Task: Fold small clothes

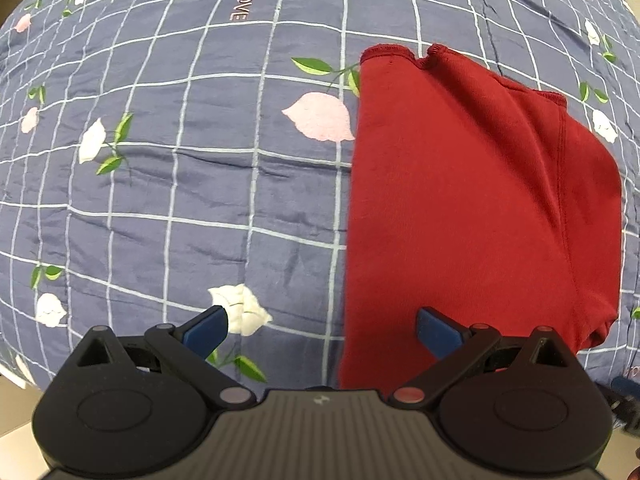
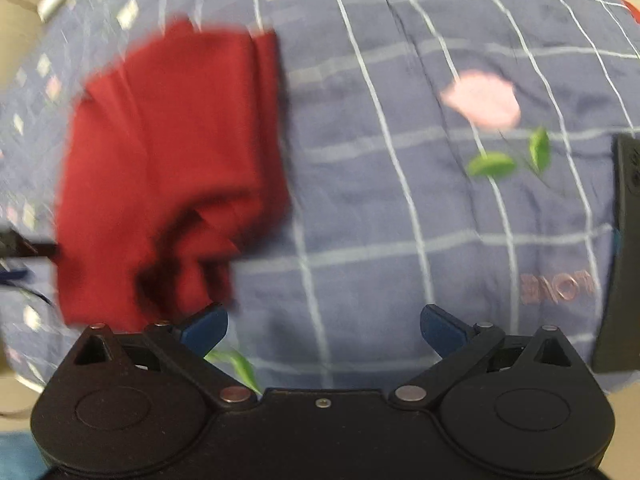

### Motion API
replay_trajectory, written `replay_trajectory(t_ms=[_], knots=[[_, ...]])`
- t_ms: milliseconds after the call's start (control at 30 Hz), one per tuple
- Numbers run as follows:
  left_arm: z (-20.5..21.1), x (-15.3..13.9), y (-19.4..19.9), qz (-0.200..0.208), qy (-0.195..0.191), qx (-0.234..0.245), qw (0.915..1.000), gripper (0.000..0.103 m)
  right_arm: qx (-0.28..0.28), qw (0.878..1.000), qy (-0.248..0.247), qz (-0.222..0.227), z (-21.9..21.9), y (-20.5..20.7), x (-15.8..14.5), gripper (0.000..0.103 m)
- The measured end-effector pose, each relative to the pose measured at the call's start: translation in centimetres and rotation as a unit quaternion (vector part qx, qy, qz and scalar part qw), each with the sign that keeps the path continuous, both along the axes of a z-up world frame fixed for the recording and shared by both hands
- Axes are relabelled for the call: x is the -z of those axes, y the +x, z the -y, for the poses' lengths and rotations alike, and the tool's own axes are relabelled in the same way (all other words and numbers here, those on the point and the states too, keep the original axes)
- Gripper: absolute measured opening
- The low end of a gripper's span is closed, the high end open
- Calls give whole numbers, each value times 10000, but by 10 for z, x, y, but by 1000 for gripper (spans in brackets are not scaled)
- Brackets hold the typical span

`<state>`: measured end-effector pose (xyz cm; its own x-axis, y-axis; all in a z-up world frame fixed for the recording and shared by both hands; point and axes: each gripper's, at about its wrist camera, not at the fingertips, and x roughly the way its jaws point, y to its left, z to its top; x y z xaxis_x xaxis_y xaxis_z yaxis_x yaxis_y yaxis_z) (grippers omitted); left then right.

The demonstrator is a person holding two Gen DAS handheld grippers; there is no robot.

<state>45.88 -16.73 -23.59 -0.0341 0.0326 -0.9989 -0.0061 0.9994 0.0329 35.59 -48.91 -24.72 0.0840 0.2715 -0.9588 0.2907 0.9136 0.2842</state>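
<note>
A dark red garment [image 1: 472, 200] lies folded flat on the blue checked quilt [image 1: 180, 184], filling the right half of the left wrist view. My left gripper [image 1: 322, 330] hovers open over the garment's near left edge, its right blue fingertip above the red cloth and its left one above the quilt. In the blurred right wrist view the same red garment [image 2: 172, 168] lies at left, with a rumpled near corner. My right gripper [image 2: 324, 330] is open and holds nothing; its left fingertip sits just below that rumpled corner.
The quilt [image 2: 400, 200] carries white and pink flowers, green leaves and the word LOVE. A dark flat object [image 2: 620, 248] stands at the right edge of the right wrist view. Pale floor shows beyond the quilt's corners.
</note>
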Motion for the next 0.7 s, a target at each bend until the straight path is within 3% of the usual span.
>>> replay_trajectory(t_ms=[200, 467, 700], knots=[[10, 8, 6, -5, -126, 265, 9996, 103, 326, 9979, 371, 417, -9, 28, -8, 103], [21, 22, 17, -146, -175, 553, 9982, 103, 445, 9975, 355, 410, -26, 72, 2, 103], [15, 35, 22, -399, -298, 287, 9983, 103, 508, 9982, 284, 161, -35, 89, 21, 103]])
